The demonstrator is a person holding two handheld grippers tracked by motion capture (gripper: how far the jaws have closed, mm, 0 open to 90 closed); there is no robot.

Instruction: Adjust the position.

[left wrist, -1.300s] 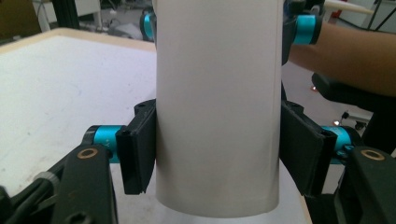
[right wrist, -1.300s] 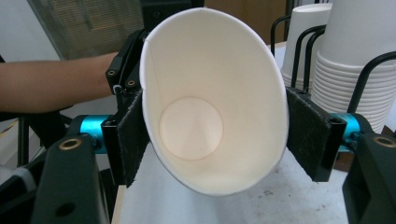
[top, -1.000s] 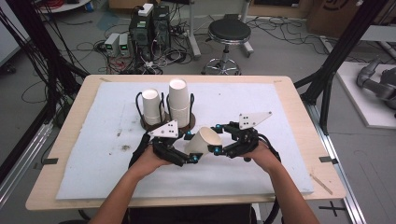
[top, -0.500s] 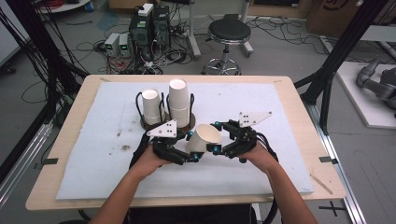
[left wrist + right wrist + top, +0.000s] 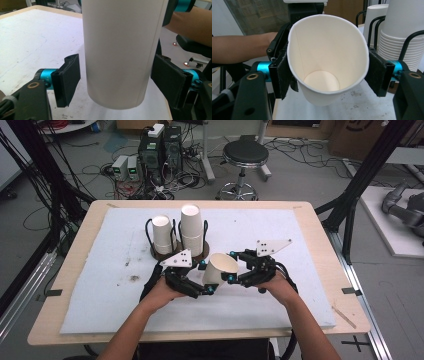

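Paper cup [image 5: 220, 269] hangs tilted above the white mat [image 5: 100, 290] on the worktop, just in front of the two cup stacks [image 5: 191, 231] in their wire holder, between both grippers. The right gripper [image 5: 234, 272] pinches the cup's rim, its pads squeezing the mouth oval. The left gripper [image 5: 206, 287] has just been opening its jaws, which flank the cup's lower body with gaps showing.

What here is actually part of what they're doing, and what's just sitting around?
In use: paper cup, squeezed by the right tool; left tool, jaws just opening around its base; cup stacks in the holder.

Lying about: stool, computer boxes, floor cables.
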